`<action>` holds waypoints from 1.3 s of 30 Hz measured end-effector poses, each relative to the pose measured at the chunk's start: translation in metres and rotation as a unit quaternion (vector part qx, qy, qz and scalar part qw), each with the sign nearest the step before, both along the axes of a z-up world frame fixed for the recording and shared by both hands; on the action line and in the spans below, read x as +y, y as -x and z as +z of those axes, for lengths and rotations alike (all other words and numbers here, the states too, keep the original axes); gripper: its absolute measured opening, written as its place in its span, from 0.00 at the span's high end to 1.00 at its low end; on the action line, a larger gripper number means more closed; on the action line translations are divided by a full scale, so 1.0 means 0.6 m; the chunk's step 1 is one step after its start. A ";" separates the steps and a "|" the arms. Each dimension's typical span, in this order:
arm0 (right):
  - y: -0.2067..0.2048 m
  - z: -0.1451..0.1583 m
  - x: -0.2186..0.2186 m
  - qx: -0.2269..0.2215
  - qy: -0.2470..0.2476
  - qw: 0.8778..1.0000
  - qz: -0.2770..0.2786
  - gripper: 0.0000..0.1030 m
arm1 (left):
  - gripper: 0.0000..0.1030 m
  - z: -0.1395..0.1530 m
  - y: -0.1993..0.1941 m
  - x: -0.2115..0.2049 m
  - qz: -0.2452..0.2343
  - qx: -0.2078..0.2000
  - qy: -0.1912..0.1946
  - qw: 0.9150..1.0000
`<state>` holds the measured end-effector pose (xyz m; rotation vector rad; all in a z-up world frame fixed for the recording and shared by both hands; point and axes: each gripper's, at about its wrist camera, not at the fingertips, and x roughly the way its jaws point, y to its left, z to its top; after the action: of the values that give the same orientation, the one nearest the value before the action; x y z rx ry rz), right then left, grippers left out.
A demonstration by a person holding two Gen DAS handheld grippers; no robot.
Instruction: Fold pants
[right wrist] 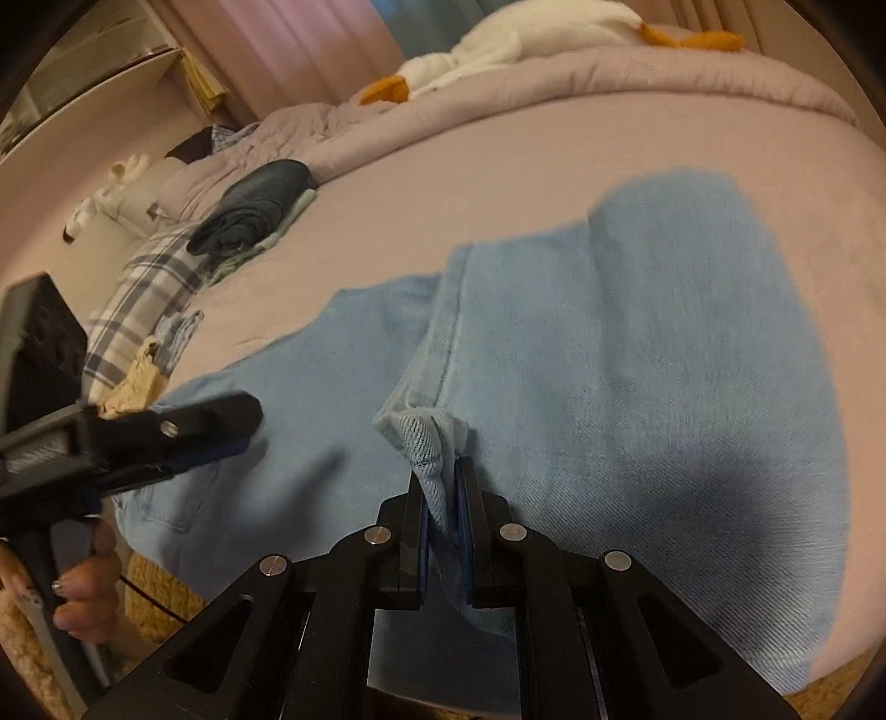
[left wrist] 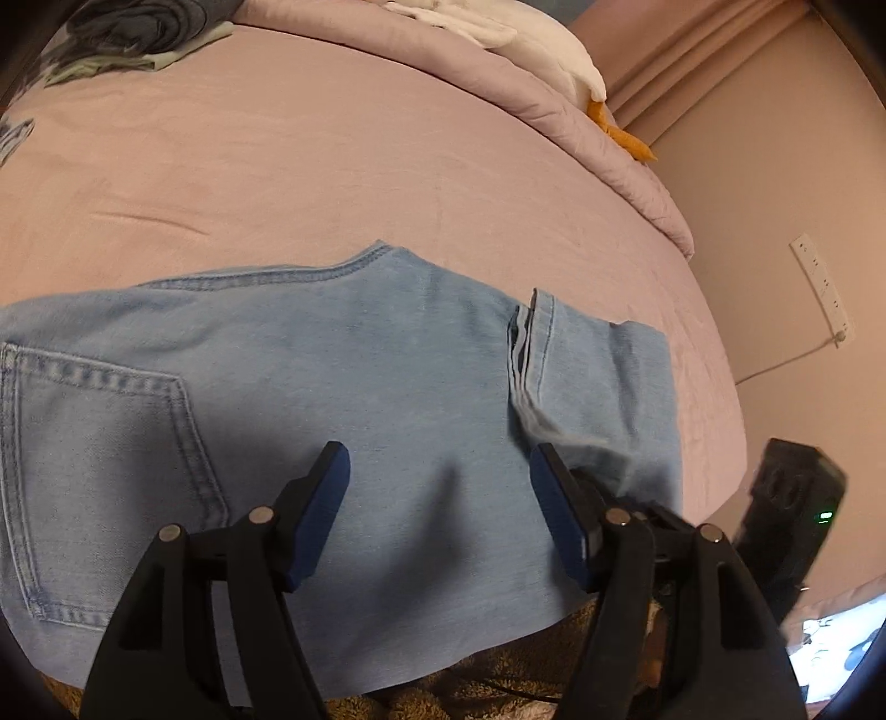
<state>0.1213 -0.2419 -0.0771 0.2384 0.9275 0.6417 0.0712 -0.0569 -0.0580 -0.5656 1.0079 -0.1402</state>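
Note:
Light blue jeans (left wrist: 354, 376) lie partly folded on a pink bed (left wrist: 332, 166), back pocket (left wrist: 99, 443) at the left, leg hems (left wrist: 534, 338) folded over at the right. My left gripper (left wrist: 437, 471) is open and hovers just above the denim, holding nothing. In the right wrist view the jeans (right wrist: 637, 360) spread across the bed (right wrist: 498, 155). My right gripper (right wrist: 443, 471) is shut on the hem corner of the leg (right wrist: 426, 437) and holds it slightly lifted. The left gripper (right wrist: 221, 432) shows at the left, over the jeans.
A rolled dark garment (right wrist: 255, 210) and a plaid cloth (right wrist: 144, 299) lie at the bed's far left. A crumpled duvet (right wrist: 554, 72) with a white and orange plush (right wrist: 498, 50) lies along the back. A wall with a power strip (left wrist: 822, 288) is at the right.

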 end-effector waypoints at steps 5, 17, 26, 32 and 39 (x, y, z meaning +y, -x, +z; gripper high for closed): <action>0.050 0.039 0.002 -0.029 -0.030 0.999 0.034 0.90 | 0.33 0.000 -0.007 0.000 -0.017 -0.006 0.063 0.998; 0.068 -0.005 0.045 0.018 0.004 0.998 0.066 0.79 | 0.87 -0.036 -0.061 -0.072 -0.054 0.020 -0.026 0.998; 0.077 0.030 -0.059 0.001 0.051 0.997 -0.061 0.42 | 0.94 0.001 -0.020 -0.049 -0.036 -0.021 -0.026 0.999; 0.040 -0.006 -0.087 0.011 0.110 0.985 -0.129 0.83 | 0.95 -0.035 -0.034 -0.041 -0.023 0.005 -0.053 0.998; -0.034 -0.003 -0.076 -0.007 0.125 0.983 -0.135 0.83 | 0.92 -0.048 -0.026 -0.032 -0.027 0.006 -0.038 0.999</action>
<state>0.1418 -0.2872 -0.0788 0.1307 0.9323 0.2720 0.0867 -0.0761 -0.0869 -0.4705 1.0357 -0.1456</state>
